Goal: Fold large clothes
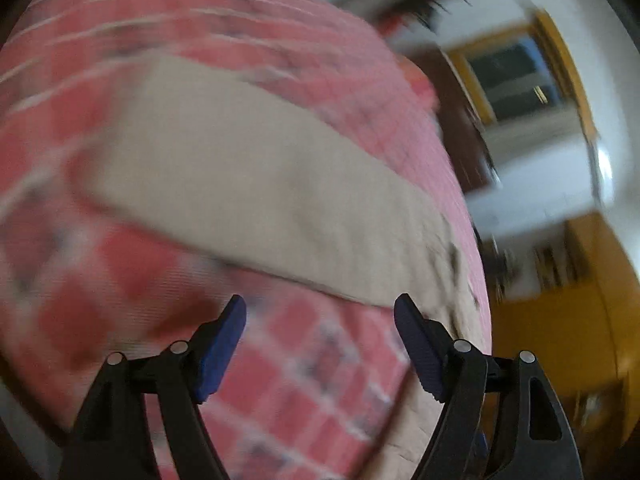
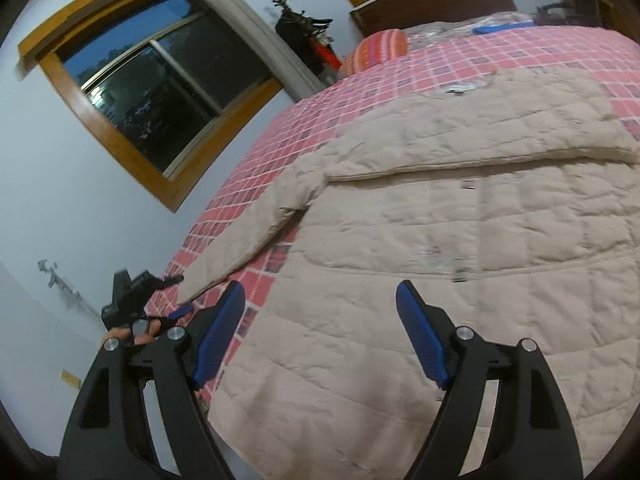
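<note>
The bed (image 2: 400, 80) with its pink checked cover is filling most of both views, and the beige quilted coat (image 2: 460, 240) is lying spread across the right wrist frame's centre and right. One sleeve (image 2: 256, 232) is trailing toward lower left; folding seems barely begun. The right gripper (image 2: 320, 336) and left gripper (image 1: 320, 344) are hovering wide apart, gripping nothing.
</note>
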`<state>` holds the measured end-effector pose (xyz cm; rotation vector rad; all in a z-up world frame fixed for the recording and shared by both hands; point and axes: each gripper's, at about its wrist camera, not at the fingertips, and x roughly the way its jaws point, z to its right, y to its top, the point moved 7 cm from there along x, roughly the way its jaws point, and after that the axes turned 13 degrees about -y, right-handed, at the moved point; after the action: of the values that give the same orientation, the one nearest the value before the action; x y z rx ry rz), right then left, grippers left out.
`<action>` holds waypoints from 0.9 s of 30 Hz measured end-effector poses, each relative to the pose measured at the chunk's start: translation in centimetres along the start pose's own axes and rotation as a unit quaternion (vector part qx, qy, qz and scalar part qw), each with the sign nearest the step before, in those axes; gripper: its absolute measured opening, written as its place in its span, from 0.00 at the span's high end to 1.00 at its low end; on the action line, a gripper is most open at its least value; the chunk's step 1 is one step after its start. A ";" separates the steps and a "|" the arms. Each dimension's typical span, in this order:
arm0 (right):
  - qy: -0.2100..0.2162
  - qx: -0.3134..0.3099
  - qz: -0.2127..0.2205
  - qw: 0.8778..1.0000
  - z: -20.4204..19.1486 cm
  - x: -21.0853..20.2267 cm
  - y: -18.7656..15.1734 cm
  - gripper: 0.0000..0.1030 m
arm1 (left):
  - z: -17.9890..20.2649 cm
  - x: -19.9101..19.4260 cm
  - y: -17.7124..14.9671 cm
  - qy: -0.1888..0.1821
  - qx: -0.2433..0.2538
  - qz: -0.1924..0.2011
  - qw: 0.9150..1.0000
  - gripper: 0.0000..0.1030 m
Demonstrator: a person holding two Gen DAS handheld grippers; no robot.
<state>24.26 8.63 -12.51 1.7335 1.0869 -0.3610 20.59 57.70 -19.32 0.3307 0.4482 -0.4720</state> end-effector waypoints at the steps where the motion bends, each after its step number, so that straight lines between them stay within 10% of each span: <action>1: 0.003 -0.001 -0.001 1.000 -0.3 0.0 0.0 0.25 | -1.2 -0.7 0.6 0.000 -0.019 0.011 1.000 0.26; 10: 0.000 0.005 0.002 1.000 -0.5 -0.8 -0.2 0.24 | -2.1 -0.1 4.3 -0.023 -0.017 0.043 0.999 0.27; 17: -0.008 0.015 0.002 1.000 0.5 -0.9 -0.3 0.24 | -0.3 0.3 6.9 0.003 0.019 0.048 0.999 0.89; 27: -0.021 0.024 0.011 0.999 1.4 -1.8 -0.3 0.24 | 18.0 1.5 8.6 -0.061 0.198 0.051 0.977 0.94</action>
<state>23.39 6.50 -12.07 1.7706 1.0365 -0.4098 32.18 57.12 -2.98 0.7019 0.2134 -0.4775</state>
